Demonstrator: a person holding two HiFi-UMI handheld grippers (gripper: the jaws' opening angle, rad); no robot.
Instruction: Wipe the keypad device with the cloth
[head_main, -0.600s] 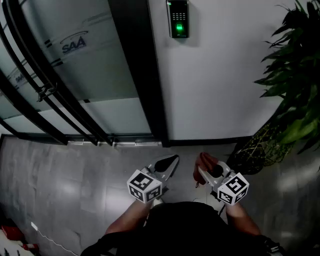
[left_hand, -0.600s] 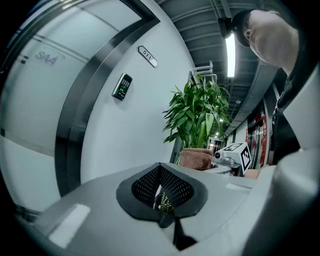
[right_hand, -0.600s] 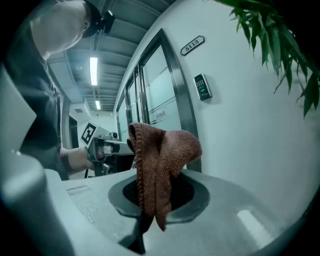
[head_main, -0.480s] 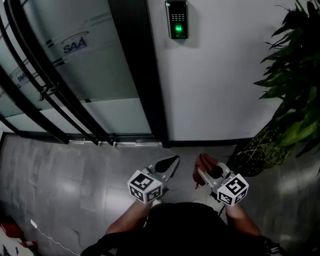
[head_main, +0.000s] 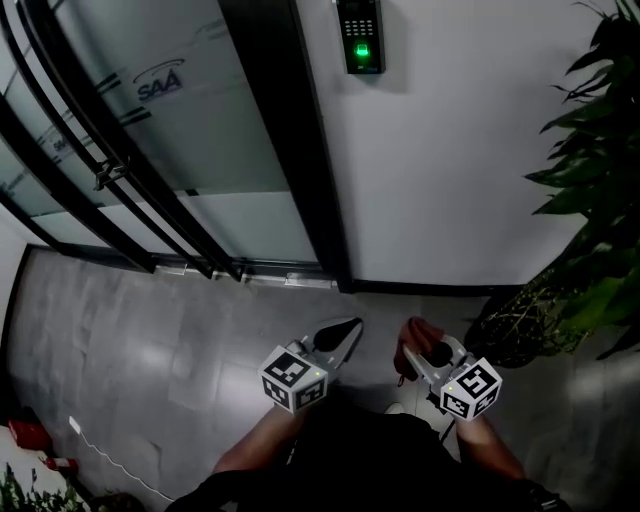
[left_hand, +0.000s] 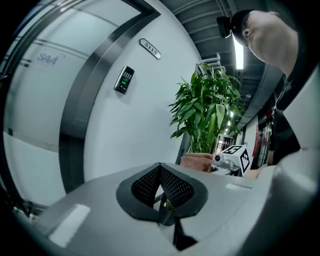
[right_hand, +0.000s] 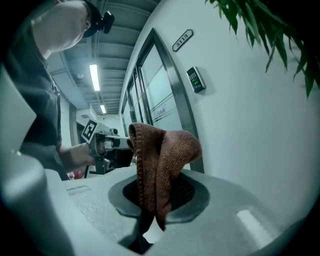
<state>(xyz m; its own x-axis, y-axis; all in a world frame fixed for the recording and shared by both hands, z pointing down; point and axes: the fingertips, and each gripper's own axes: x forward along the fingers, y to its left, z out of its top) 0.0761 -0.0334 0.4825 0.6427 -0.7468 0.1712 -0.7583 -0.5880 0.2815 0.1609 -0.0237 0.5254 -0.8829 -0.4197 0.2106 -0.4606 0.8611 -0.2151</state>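
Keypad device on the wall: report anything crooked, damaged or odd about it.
Nothing stands out. The keypad device sits straight on the white wall, green light on, no visible damage. The brown cloth is clamped in the right gripper.

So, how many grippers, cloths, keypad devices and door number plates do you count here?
grippers: 2 (left gripper, right gripper)
cloth: 1
keypad device: 1
number plate: 1
total: 5

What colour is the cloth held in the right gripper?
The cloth is reddish brown; the right gripper view shows it best.
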